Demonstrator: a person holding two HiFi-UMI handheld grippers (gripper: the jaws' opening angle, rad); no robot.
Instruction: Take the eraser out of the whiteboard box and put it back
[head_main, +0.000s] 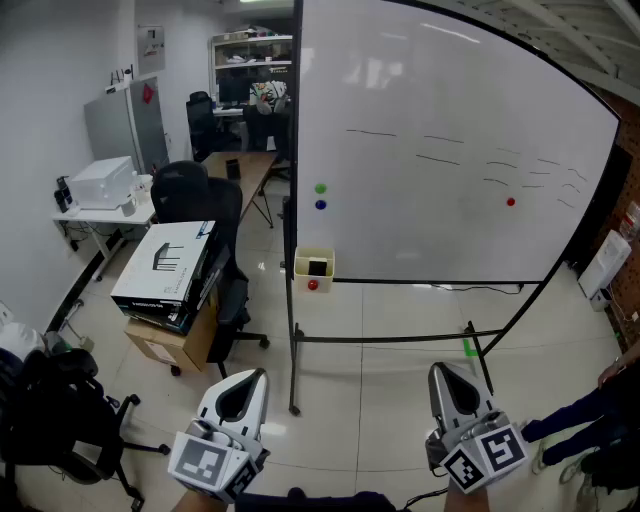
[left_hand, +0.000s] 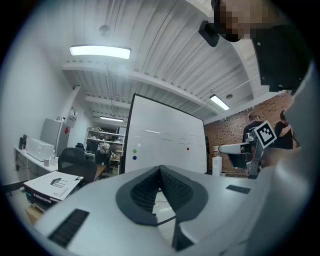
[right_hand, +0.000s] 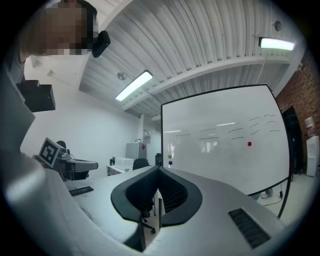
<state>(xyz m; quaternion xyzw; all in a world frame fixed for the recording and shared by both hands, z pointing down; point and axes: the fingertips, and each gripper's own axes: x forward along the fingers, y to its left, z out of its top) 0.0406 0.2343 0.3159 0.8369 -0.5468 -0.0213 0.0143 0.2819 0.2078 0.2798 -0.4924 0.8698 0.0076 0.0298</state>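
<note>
One whiteboard box (head_main: 301, 270), head view only

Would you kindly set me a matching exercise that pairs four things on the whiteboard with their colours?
Things:
1. box
2. eraser
3. upper left magnet
4. right-hand magnet

Colours:
A. red
B. yellow
C. black
D. green

Pairs: 1-B; 2-C; 3-D; 4-A
</note>
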